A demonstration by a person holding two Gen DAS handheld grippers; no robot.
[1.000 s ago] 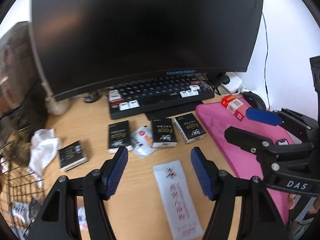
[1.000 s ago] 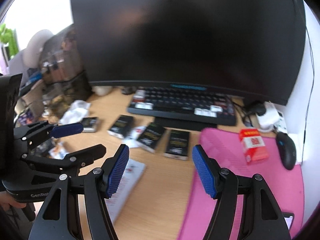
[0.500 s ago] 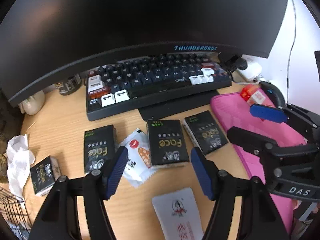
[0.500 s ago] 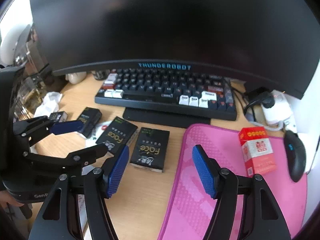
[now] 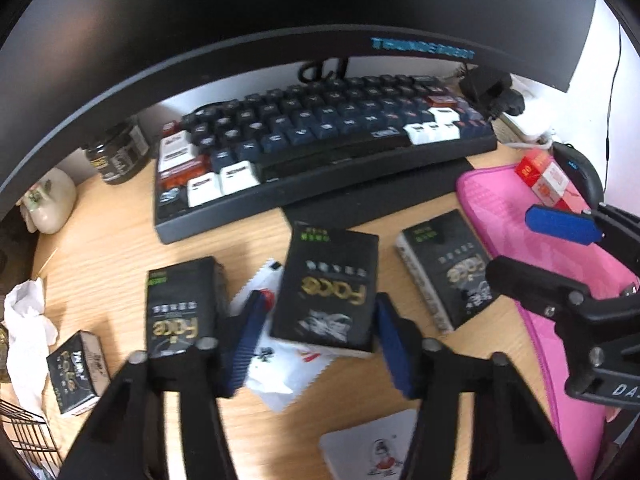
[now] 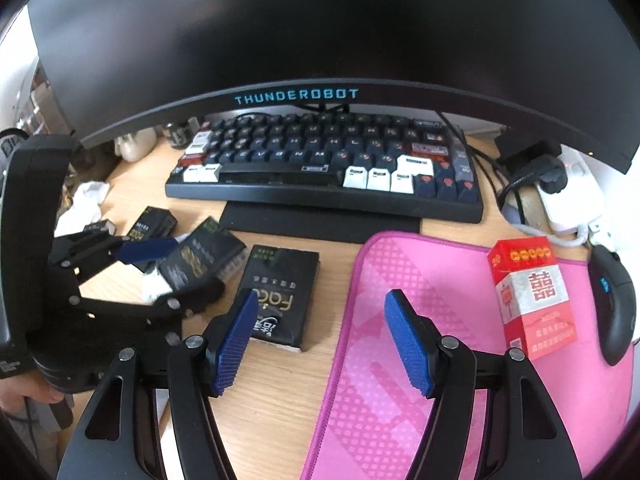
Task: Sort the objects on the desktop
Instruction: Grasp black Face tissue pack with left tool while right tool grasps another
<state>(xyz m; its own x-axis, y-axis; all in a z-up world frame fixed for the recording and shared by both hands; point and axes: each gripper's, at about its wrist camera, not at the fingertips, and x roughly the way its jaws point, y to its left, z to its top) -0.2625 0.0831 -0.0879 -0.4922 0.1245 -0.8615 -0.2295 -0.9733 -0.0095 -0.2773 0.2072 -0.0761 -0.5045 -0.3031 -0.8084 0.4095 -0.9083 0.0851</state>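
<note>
**Left fingers close in on the middle black pack**

Over the last second both grippers have dropped and pushed in toward the dark mechanical keyboard (image 5: 324,152), and the left gripper (image 5: 316,336) has just been narrowing its fingers around the middle black "Face" tissue pack (image 5: 326,300). That pack lies flat on the wooden surface (image 5: 104,236) just in front of the keyboard, partly over a crumpled white wrapper (image 5: 276,376). The blue pads flank its long sides, close but seemingly not yet pressing, so the fingers are still partly spread. This looks like the start of a pick for sorting.

The right gripper (image 6: 320,340) hovers with fingers spread and nothing between them, above the edge of the pink mouse mat (image 6: 400,360) in front of the keyboard's right end. Beside it lies another black tissue pack (image 6: 280,292); a red and white carton (image 6: 528,296) stands further right on the mat.
</note>
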